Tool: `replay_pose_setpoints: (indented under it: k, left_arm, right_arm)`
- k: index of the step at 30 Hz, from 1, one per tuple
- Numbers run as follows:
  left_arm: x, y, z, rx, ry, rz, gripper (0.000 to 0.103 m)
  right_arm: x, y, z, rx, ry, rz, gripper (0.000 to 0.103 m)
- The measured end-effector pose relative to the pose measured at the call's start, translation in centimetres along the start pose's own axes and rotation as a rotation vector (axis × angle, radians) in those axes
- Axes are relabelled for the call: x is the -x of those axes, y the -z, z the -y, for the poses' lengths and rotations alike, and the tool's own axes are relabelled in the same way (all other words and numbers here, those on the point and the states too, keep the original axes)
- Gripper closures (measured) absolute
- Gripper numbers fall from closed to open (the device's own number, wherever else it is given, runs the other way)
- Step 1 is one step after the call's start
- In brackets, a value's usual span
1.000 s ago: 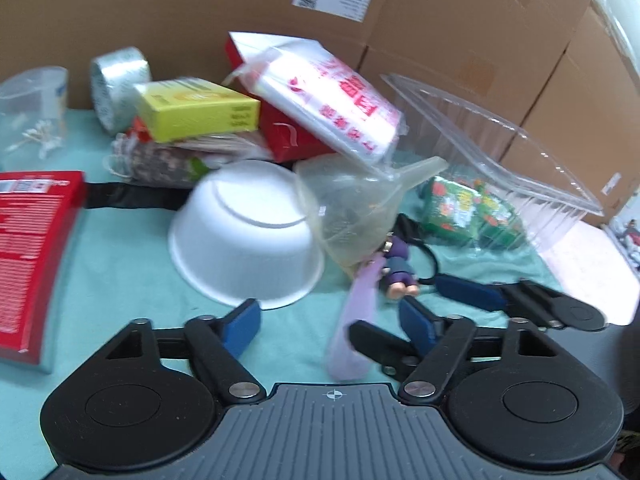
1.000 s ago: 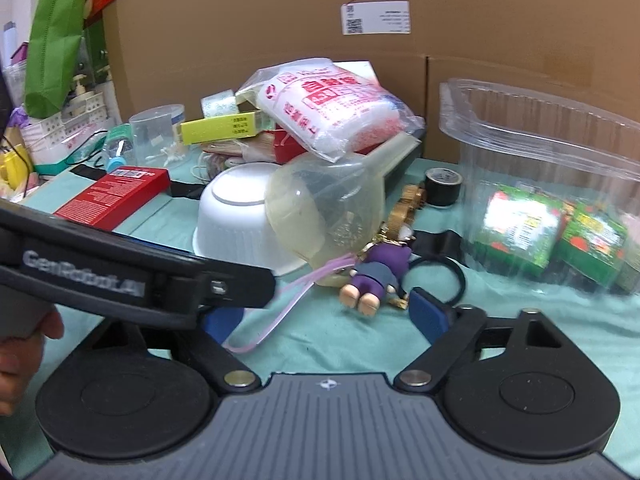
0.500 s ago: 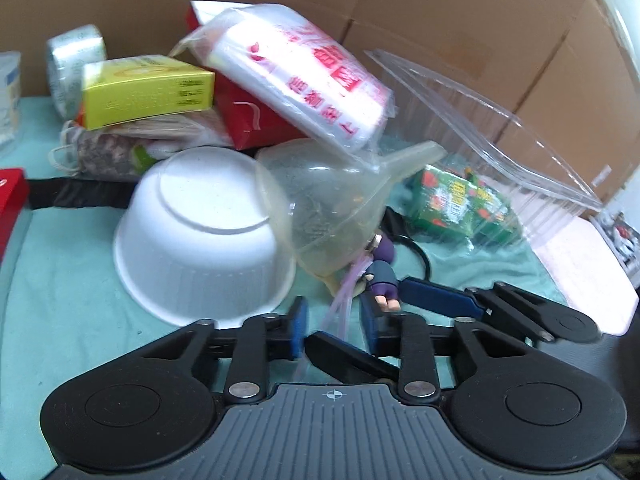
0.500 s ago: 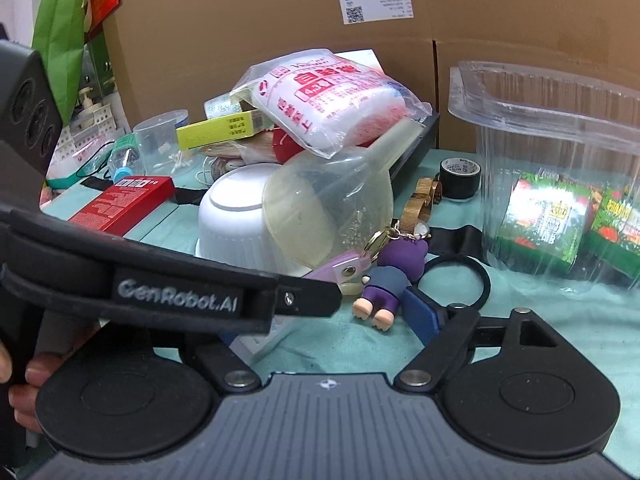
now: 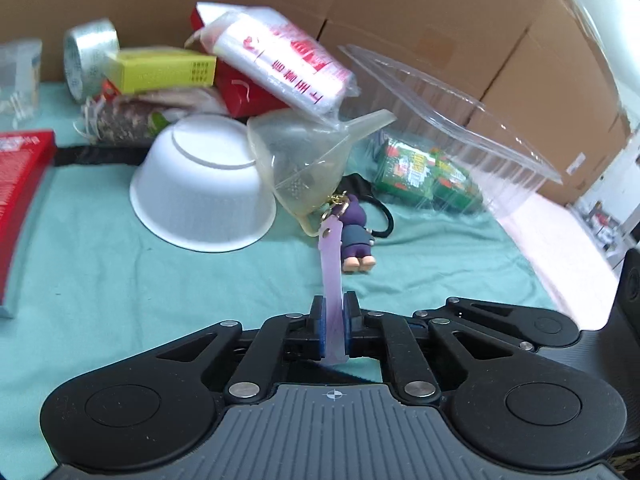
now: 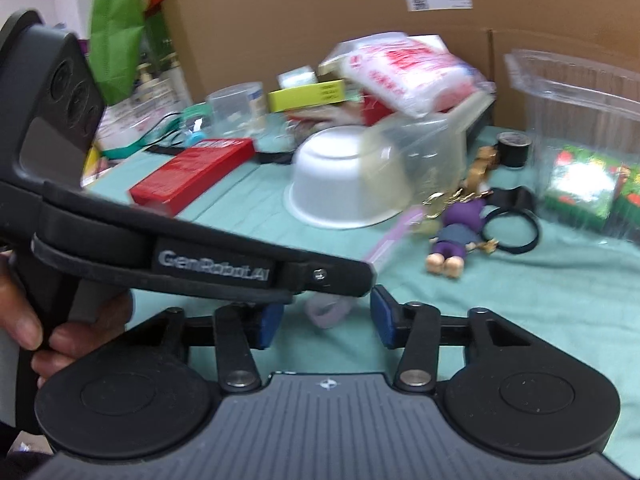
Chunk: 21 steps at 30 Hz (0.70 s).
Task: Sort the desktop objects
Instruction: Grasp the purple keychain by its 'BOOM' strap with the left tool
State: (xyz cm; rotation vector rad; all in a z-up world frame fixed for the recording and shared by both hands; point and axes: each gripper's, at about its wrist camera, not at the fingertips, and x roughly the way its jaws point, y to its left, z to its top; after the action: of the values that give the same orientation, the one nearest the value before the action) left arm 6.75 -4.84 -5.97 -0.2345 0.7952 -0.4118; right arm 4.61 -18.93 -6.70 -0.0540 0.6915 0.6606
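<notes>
My left gripper [image 5: 334,320] is shut on the lilac strap [image 5: 333,276] of a keychain. The strap leads up to a gold clasp and a small purple doll [image 5: 356,236] lying on the teal cloth. In the right wrist view the doll [image 6: 456,236] lies ahead and the strap [image 6: 388,240] runs down-left to the left gripper [image 6: 344,276], which crosses in front. My right gripper [image 6: 326,320] is open and empty, just behind the left one.
An upturned white bowl [image 5: 204,196] and a clear funnel [image 5: 308,168] sit behind the doll. A clear plastic box [image 5: 448,100] holds green packets [image 5: 424,172]. A red box [image 5: 20,200] lies left. A black hair tie [image 6: 510,232] lies by the doll. Cardboard boxes [image 5: 400,8] stand behind.
My left gripper has closed fully on the lilac strap and drawn it back, pulling it taut from the doll. The right gripper has pulled back and its fingers have narrowed a little.
</notes>
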Motion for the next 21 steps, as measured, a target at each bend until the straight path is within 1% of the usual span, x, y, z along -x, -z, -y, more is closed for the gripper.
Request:
replay_pose_setpoints:
  k: [3, 6, 7, 9, 10, 11, 12, 14, 16, 19, 21]
  left_arm:
    - [1.2, 0.7, 0.5, -0.024, -0.003, 0.003, 0.101]
    - [2.9, 1.8, 0.4, -0.046, -0.006, -0.016, 0.101]
    - [3.2, 2.1, 0.2, -0.047, -0.011, -0.027, 0.101]
    - [3.5, 2.4, -0.2, -0.032, -0.024, -0.027, 0.099]
    - [3.4, 2.3, -0.4, -0.013, -0.016, -0.023, 0.097]
    - [3.2, 2.1, -0.7, 0.006, -0.012, -0.014, 0.083]
    - [3.1, 2.0, -0.8, 0.023, -0.011, -0.004, 0.065]
    - [2.8, 1.5, -0.9, 0.039, -0.044, 0.013, 0.064]
    - [2.6, 1.1, -1.3, 0.049, -0.063, 0.021, 0.061]
    - [2.2, 0.6, -2.2, 0.086, -0.064, 0.018, 0.057]
    - [1.8, 0.4, -2.5, 0.094, -0.064, 0.011, 0.054]
  right_arm:
    - [0.4, 0.3, -0.8, 0.020, -0.029, -0.014, 0.051]
    - [1.4, 0.7, -0.9, 0.028, -0.063, -0.011, 0.051]
    - [1.8, 0.8, -0.9, 0.032, -0.052, -0.005, 0.050]
    - [2.3, 1.0, -0.6, 0.028, -0.035, -0.001, 0.038]
    - [2.4, 1.0, -0.4, 0.020, -0.028, -0.001, 0.038]
    - [2.5, 0.8, -0.2, 0.015, -0.020, -0.001, 0.037]
    - [2.7, 0.8, -0.1, 0.014, -0.007, 0.007, 0.037]
    - [3.2, 0.6, 0.5, 0.009, 0.022, 0.028, 0.037]
    - [3.6, 0.4, 1.4, -0.009, 0.036, 0.045, 0.037]
    - [3.3, -0.1, 2.5, -0.024, 0.070, 0.052, 0.037]
    - [2.4, -0.5, 2.9, -0.021, 0.098, 0.039, 0.040]
